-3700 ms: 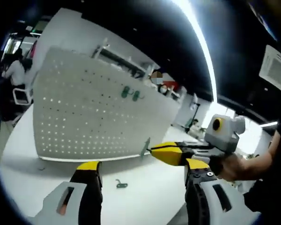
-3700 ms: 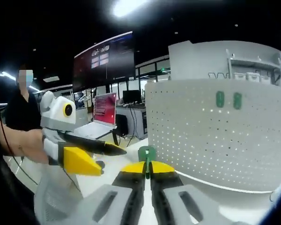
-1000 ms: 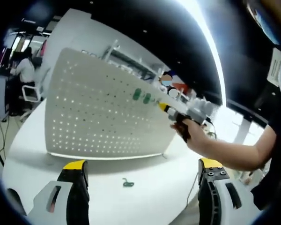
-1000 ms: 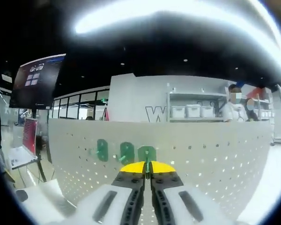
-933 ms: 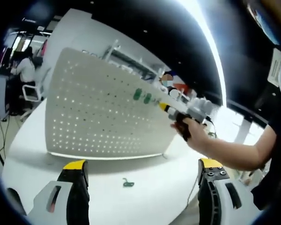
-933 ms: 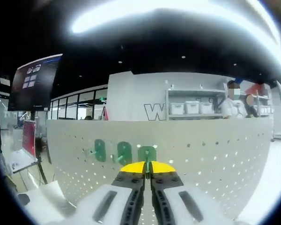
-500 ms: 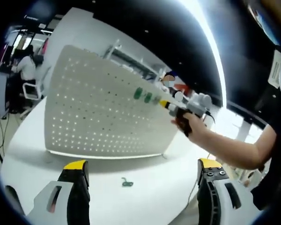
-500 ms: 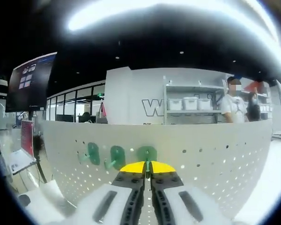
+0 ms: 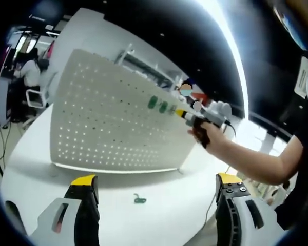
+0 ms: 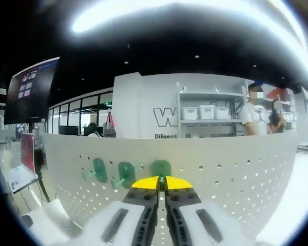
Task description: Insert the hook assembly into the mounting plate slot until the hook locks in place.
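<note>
green hook (image 10: pixel 161 167) flat-backed (against pegboard (image 10: pixel 236 169)); right jaws clamped on it; left jaws apart

A white table (image 9: pixel 159 215) spreads ahead of the left gripper's jaws. The perforated mounting plate (image 9: pixel 102 128) stands upright on it beyond them. A small green hook (image 9: pixel 139 199) lies flat between the jaws and the plate.

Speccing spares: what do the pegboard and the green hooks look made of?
Pegboard: white, matte, thin sheet with regular punched holes; looks like painted metal, could be plastic. Green hooks: uniformly coloured, smooth, rounded, so probably moulded plastic. Right gripper is pinching a third green hook at the board.
</note>
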Demonstrator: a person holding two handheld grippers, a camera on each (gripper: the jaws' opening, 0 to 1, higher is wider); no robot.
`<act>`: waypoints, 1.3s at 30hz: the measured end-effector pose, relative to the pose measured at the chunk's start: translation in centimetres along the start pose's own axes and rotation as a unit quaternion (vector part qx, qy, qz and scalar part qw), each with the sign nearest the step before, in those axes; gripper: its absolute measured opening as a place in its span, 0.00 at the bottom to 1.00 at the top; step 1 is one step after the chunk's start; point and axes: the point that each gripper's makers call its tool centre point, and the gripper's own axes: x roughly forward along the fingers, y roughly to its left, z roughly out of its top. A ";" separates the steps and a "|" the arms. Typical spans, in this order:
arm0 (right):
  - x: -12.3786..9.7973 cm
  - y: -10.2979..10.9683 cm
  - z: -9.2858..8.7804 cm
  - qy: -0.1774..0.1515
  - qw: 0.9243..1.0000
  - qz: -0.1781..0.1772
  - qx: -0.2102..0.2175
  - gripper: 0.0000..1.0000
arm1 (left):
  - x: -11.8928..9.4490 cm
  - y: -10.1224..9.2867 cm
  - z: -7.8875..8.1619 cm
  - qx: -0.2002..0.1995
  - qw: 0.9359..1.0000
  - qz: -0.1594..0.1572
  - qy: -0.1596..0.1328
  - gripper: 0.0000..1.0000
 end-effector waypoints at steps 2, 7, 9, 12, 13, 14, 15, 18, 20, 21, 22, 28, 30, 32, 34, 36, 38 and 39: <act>0.0 0.0 0.0 -0.001 1.000 -0.002 0.000 0.00 | 0.0 0.0 0.0 0.002 1.000 0.001 0.001 0.96; 0.0 0.1 -0.1 0.000 1.000 -0.003 -0.005 0.00 | -0.1 0.2 -0.1 0.003 1.000 0.003 0.004 0.96; 0.1 0.0 -0.3 0.007 1.000 -0.005 -0.006 0.00 | -0.1 0.2 -0.1 0.001 1.000 0.002 0.003 0.96; 0.2 0.1 -0.3 0.009 1.000 -0.006 -0.005 0.00 | 0.1 0.2 -0.3 0.004 1.000 0.002 0.009 0.96; 0.2 0.2 -0.4 0.010 1.000 -0.007 -0.007 0.00 | 0.1 0.2 -0.4 0.005 1.000 0.003 0.011 0.96; 0.2 0.2 -0.4 0.011 1.000 -0.007 -0.006 0.00 | 0.1 0.3 -0.5 0.005 1.000 0.004 0.012 0.96; 0.3 0.1 -0.4 0.011 1.000 -0.008 -0.006 0.00 | 0.2 0.4 -0.7 0.005 1.000 0.007 0.015 0.96; 0.3 0.1 -0.5 0.011 1.000 -0.008 -0.009 0.00 | 0.2 0.6 -1.2 0.017 0.999 0.014 0.026 0.96; 0.3 0.0 -0.5 0.010 1.000 -0.006 -0.011 0.00 | 0.2 0.7 -1.4 0.023 0.999 0.016 0.032 0.96; 0.3 0.0 -0.5 0.010 1.000 -0.007 -0.011 0.01 | 0.2 0.7 -1.6 0.025 0.999 0.016 0.035 0.96; 0.3 -0.1 -0.5 0.011 1.000 -0.008 -0.012 0.01 | 0.2 0.8 -1.7 0.024 0.999 0.017 0.036 0.97; 0.4 0.2 0.8 0.001 1.000 -0.001 -0.009 0.04 | 0.1 1.1 -2.5 0.025 0.998 0.021 0.052 0.98; 0.4 0.1 1.3 -0.002 1.000 -0.003 -0.016 0.07 | 0.1 1.1 -2.7 0.024 0.998 0.022 0.057 0.98; 0.4 0.2 1.8 -0.005 1.000 0.002 -0.008 0.08 | 0.1 1.1 -2.8 0.026 0.998 0.022 0.059 0.98; 0.2 0.2 2.0 -0.008 1.000 0.003 -0.007 0.09 | 0.1 1.1 -2.9 0.026 0.998 0.023 0.061 0.98; -0.1 0.2 2.2 -0.009 1.000 0.003 -0.009 0.10 | 0.1 1.1 -3.0 0.026 0.997 0.024 0.064 0.98; -0.3 0.1 2.4 -0.011 1.000 0.004 -0.005 0.10 | 0.1 1.0 -3.2 0.028 0.997 0.025 0.067 0.98; -0.5 0.0 2.6 -0.011 1.000 0.002 0.002 0.10 | 0.1 1.0 -3.3 0.030 0.997 0.025 0.069 0.98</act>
